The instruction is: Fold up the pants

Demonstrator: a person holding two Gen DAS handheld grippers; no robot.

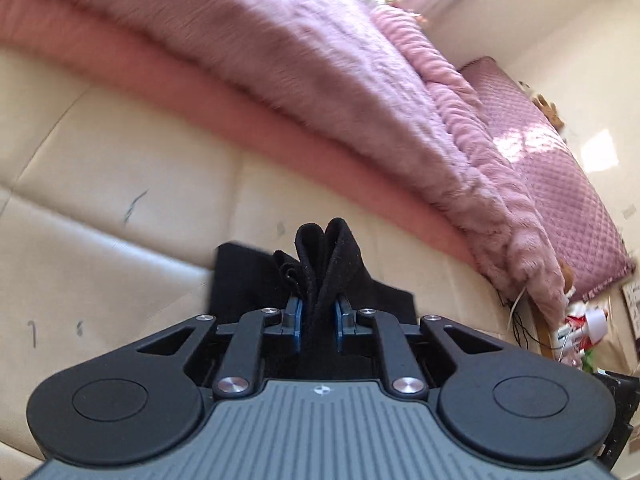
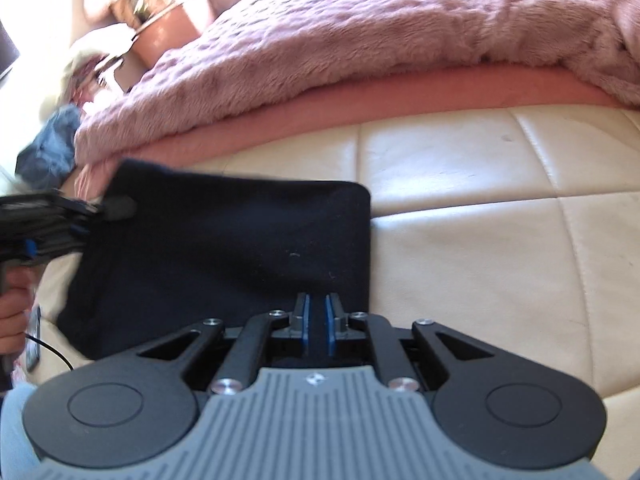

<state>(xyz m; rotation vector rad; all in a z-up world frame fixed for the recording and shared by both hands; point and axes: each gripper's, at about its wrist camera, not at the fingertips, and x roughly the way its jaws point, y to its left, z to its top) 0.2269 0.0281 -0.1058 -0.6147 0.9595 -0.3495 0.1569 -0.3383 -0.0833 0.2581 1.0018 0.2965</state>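
The black pants (image 2: 224,248) lie as a folded rectangle on a cream leather cushion (image 2: 480,248). My right gripper (image 2: 316,314) is at the pants' near edge, shut, with dark fabric pinched between its blue pads. At the pants' far left corner my left gripper (image 2: 118,206) holds the cloth, and a hand (image 2: 12,316) grips its handle. In the left wrist view the left gripper (image 1: 319,314) is shut on a bunched fold of the black pants (image 1: 320,256), which stands up between the pads above the cream cushion (image 1: 120,208).
A fuzzy pink blanket (image 2: 360,48) over a pink sheet (image 1: 248,120) borders the cushion's far side. A quilted pink pillow (image 1: 560,168) lies beyond it. A blue cloth (image 2: 52,148) and a black cable (image 2: 52,352) are at the left, and clutter (image 1: 580,328) at the right.
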